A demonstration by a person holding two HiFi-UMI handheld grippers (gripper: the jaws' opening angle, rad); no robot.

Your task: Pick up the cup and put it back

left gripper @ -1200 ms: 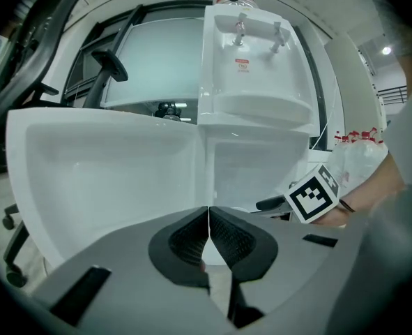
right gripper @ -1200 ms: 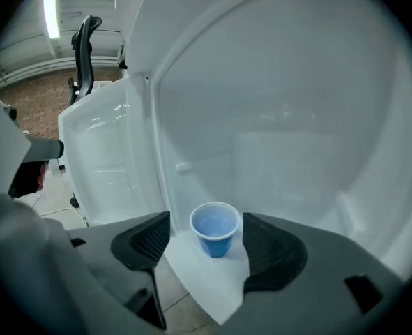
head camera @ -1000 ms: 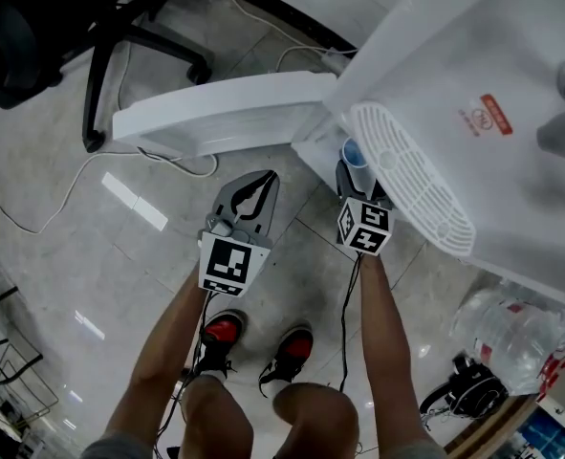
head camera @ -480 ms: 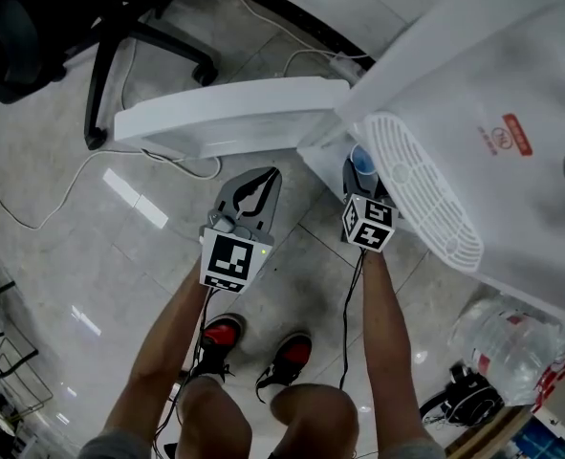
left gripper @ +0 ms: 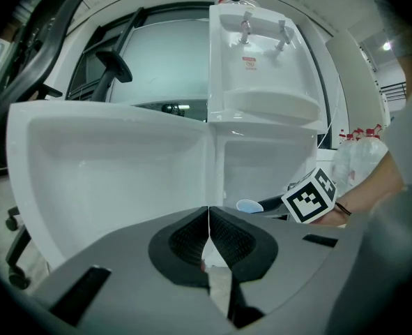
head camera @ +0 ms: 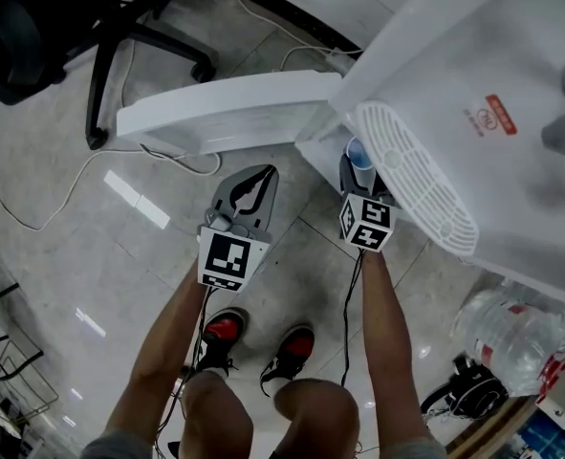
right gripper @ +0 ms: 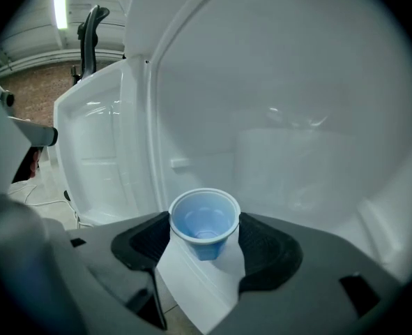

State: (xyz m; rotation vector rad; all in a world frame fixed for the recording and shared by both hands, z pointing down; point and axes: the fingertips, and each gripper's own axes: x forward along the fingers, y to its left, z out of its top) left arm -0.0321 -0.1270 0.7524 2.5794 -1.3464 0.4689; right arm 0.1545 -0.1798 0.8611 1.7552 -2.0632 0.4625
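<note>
A small blue cup (right gripper: 204,222) stands upright between the two dark pads of my right gripper (right gripper: 204,226), its rim touching both. The jaws have just been closing on it. This gripper reaches into the lower cabinet of a white water dispenser (head camera: 473,84). From the head view the cup (head camera: 358,153) shows just ahead of the right gripper (head camera: 356,172), under the dispenser's drip grille (head camera: 411,185). My left gripper (head camera: 254,191) hangs to the left over the floor, shut and empty. In the left gripper view its tips (left gripper: 208,209) meet, and the cup (left gripper: 249,206) shows beyond them.
The cabinet's white door (head camera: 225,113) stands swung open to the left, ahead of the left gripper. A black office chair (head camera: 33,27) is at the far left. A cable (head camera: 53,208) trails over the tiled floor. A large water bottle (head camera: 511,338) lies at the lower right.
The head view swayed slightly and came back. The right gripper stays at the cabinet mouth with the cup between its jaws. The left gripper has not moved.
</note>
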